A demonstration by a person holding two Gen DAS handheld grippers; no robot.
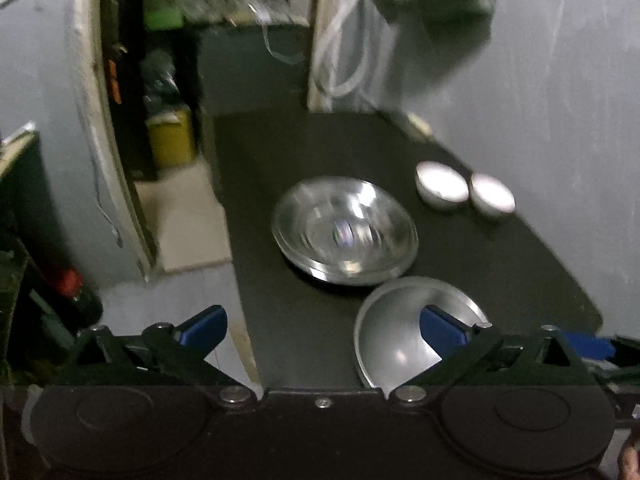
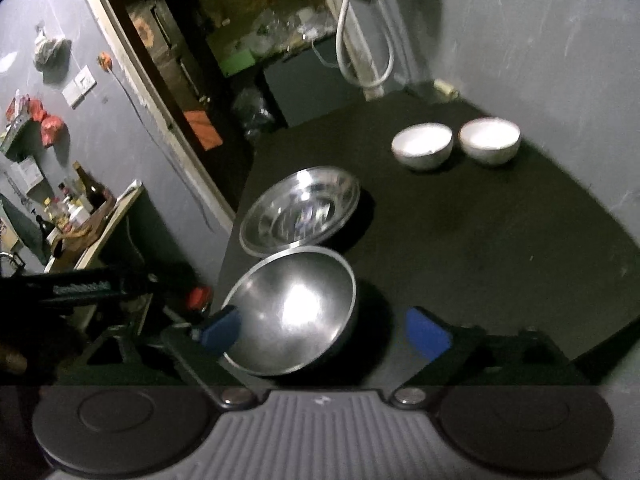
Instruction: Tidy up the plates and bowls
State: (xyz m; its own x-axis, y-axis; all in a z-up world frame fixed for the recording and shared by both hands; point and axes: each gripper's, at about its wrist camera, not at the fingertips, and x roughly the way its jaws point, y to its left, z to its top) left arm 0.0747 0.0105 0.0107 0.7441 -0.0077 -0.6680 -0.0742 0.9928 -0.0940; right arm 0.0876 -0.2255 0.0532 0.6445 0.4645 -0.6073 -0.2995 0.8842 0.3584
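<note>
Looking down both wrist cams, there's a dark surface [image 2: 500, 240] pushed against a grey wall, and all the dishes are sitting on it.

Left tool [image 1: 322, 326] is spread wide, blue pads far apart, nothing between them or gripped. Its right pad [image 1: 442, 330] shows in front of the steel bowl [image 1: 394, 328], but I can't tell if it touches. Right tool [image 2: 326, 330] is also wide open and holding nothing; that same steel bowl [image 2: 292, 312] sits upright just ahead of it, near the surface's front left edge, with the left pad [image 2: 222, 328] right beside the rim. Can't say whether it's actually touching.

Just behind that bowl is the stack of steel plates [image 2: 300, 210], shallow and shiny. In the left view the stack of steel plates [image 1: 344, 230] looks like a few nested together, though it's blurry. From the right cam its near rim seems to meet the bowl's far rim.

Further back, near the wall, two small white-looking bowls [image 2: 422, 146] stand side by side, well apart from the steel stuff. Left cam shows the small bowls [image 1: 442, 186] almost touching each other.

Off to the left there's an open doorway [image 2: 224, 40] with cluttered shelves, and a side shelf with bottles [image 2: 76, 204].
</note>
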